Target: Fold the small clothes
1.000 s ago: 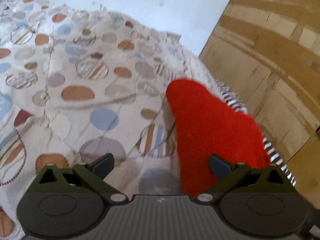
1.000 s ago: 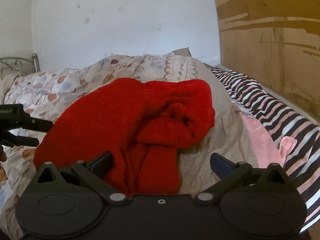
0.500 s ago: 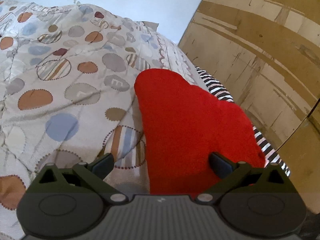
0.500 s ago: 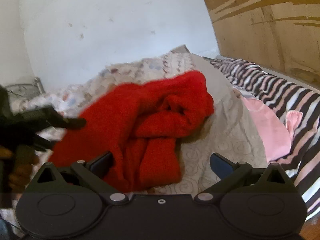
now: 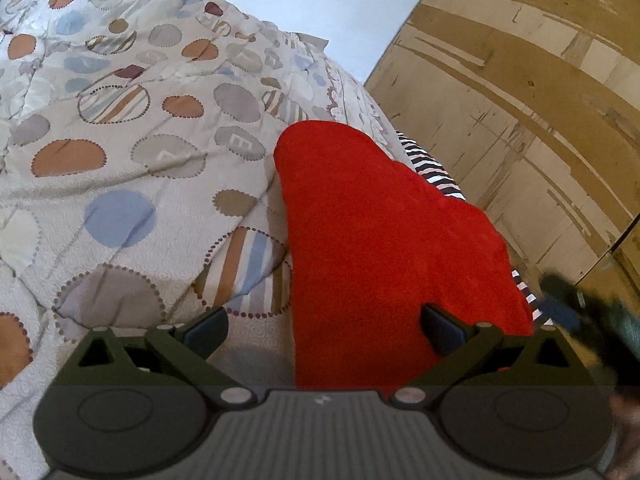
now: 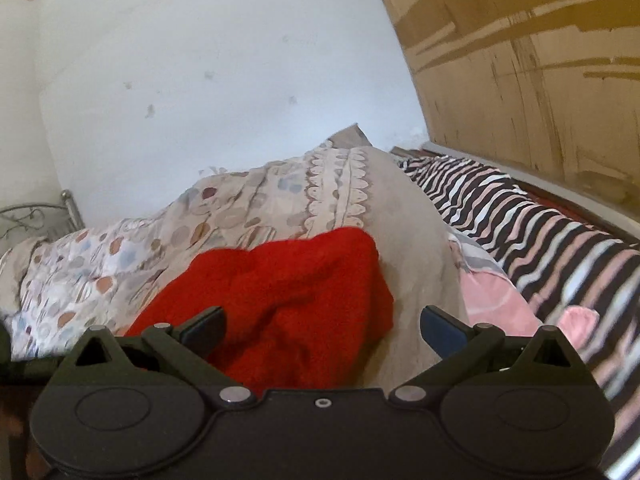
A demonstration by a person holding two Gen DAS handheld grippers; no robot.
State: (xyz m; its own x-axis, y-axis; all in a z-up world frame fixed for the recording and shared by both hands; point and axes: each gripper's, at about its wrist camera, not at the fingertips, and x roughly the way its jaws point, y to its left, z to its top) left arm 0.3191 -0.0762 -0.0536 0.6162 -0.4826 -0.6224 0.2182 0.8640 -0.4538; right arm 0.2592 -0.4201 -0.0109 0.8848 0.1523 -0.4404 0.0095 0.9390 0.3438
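A red fleece garment [image 5: 384, 240] lies crumpled on the bed. In the left wrist view it fills the middle and right, and my left gripper [image 5: 324, 330] is open just over its near edge, holding nothing. In the right wrist view the same red garment [image 6: 288, 300] lies bunched in front of my right gripper [image 6: 323, 328], which is open and empty close above it. The blurred right gripper [image 5: 584, 312] shows at the right edge of the left wrist view.
A quilt with coloured circles [image 5: 120, 152] covers the bed. A striped black, white and pink cloth [image 6: 540, 240] and a pink piece [image 6: 496, 300] lie to the right. A wooden panel [image 6: 520, 80] and a white wall [image 6: 200, 80] stand behind.
Both grippers have moved in closer to the red garment and tilted upward. The right gripper now sits low over the garment's near part. Both stayed open.
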